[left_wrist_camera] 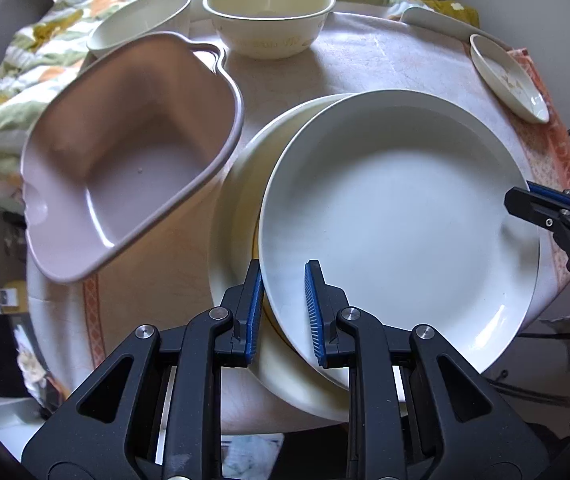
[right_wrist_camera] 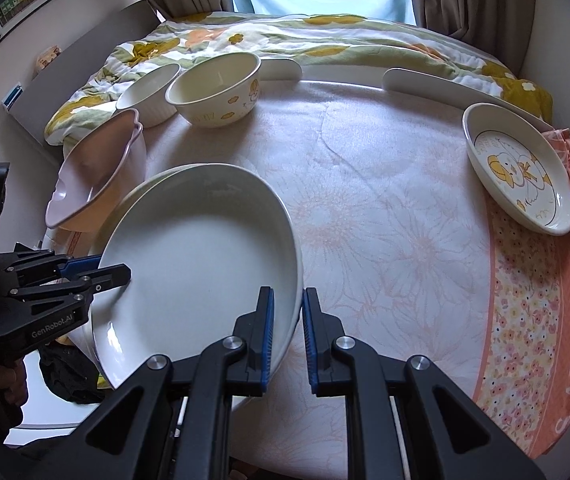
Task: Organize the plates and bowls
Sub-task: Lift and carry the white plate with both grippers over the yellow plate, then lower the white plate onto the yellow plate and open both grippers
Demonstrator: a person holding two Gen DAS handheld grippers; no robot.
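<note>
A large white plate [left_wrist_camera: 397, 220] [right_wrist_camera: 197, 264] is held by both grippers at opposite rims. My left gripper [left_wrist_camera: 284, 270] [right_wrist_camera: 114, 269] is shut on its near rim in the left wrist view. On the opposite rim, my right gripper [right_wrist_camera: 288, 294] [left_wrist_camera: 519, 200] is shut too. Just under the white plate lies a cream plate [left_wrist_camera: 233, 200], mostly hidden. A pink bowl [left_wrist_camera: 125, 160] [right_wrist_camera: 89, 176] stands tilted to the left of the plates. Behind it are a cream bowl with yellow prints [left_wrist_camera: 269, 12] [right_wrist_camera: 217, 88] and a white ribbed bowl [left_wrist_camera: 137, 20] [right_wrist_camera: 149, 92].
A small oval dish with a duck picture [right_wrist_camera: 521, 168] [left_wrist_camera: 509, 80] lies at the table's far right edge. The table's floral cloth [right_wrist_camera: 385, 200] stretches between it and the plates. A flowered quilt [right_wrist_camera: 285, 36] lies behind the table. A hand [right_wrist_camera: 9, 384] holds the left gripper.
</note>
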